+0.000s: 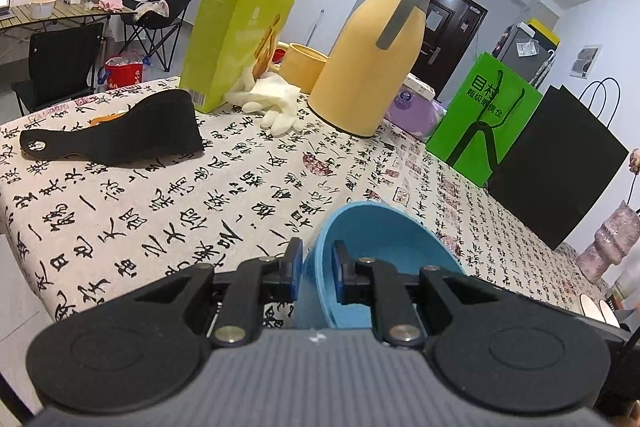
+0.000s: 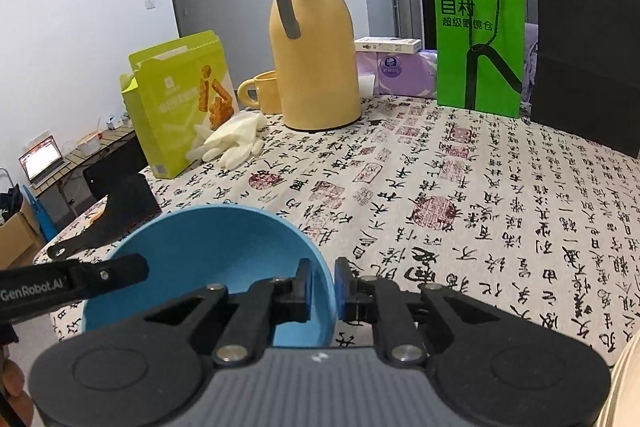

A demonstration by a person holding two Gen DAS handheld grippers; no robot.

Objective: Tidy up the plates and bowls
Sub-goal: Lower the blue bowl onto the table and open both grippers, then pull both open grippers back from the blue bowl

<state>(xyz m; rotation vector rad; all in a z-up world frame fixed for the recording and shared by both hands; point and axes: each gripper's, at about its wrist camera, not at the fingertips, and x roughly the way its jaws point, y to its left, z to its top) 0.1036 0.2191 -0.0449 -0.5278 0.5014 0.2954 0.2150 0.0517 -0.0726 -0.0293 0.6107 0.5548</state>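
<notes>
Now — bowl [image 2: 208, 251] rim between both grippers' fingers [image 2: 302, 283].

Blue bowl [image 2: 208, 259] upright, empty, near table edge, rim gripped both sides.

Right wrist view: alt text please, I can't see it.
The right gripper pinches the rim of a blue bowl over a calligraphy-print tablecloth; the left gripper reaches in opposite. Behind stand a yellow jug and green bag.

Your left wrist cam sits low over the surface [image 1: 160, 195], facing across it past its tongs [image 1: 316, 269]; your right one looks likewise; both catch the blue bowl [image 1: 384, 239] up close, plus the yellow jug [image 1: 368, 67].
</notes>
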